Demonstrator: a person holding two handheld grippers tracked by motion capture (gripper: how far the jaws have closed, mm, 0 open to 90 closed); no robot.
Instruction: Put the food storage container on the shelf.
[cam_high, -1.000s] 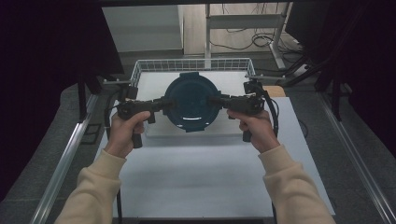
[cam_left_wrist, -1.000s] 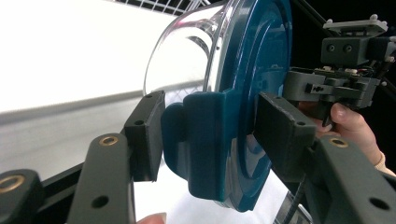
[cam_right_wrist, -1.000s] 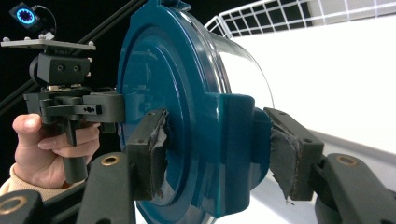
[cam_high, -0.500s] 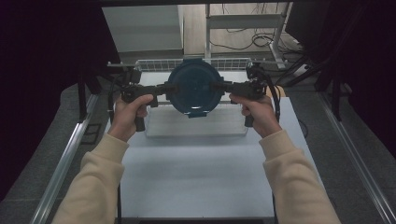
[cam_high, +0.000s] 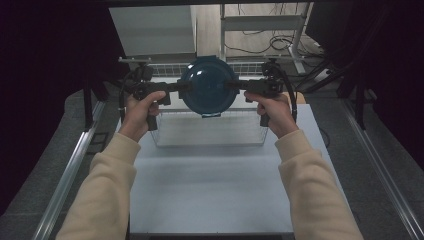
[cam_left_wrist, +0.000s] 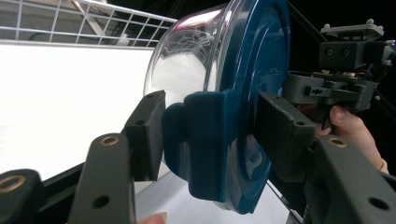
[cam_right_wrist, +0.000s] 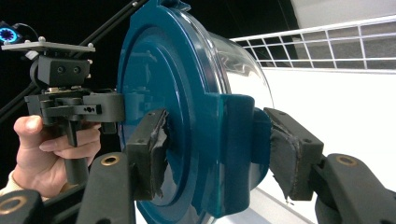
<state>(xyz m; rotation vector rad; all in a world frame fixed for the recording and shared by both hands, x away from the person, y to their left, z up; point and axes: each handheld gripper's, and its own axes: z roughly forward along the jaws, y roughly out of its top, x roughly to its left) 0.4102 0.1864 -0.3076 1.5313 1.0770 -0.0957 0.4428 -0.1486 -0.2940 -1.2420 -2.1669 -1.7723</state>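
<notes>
The container (cam_high: 207, 93), clamped by the left gripper (cam_high: 177, 86) and right gripper (cam_high: 235, 85), had moved up-frame from the table's (cam_high: 210, 195) middle to above the basket (cam_high: 210, 131).

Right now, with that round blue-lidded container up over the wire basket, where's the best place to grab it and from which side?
Take the container by the two clip tabs that stick out at opposite edges of its blue lid, one from each side. The tabs give flat faces to pinch, while the clear bowl is rounded and slick. The left hand-held gripper and right hand-held gripper already clamp there.
</notes>
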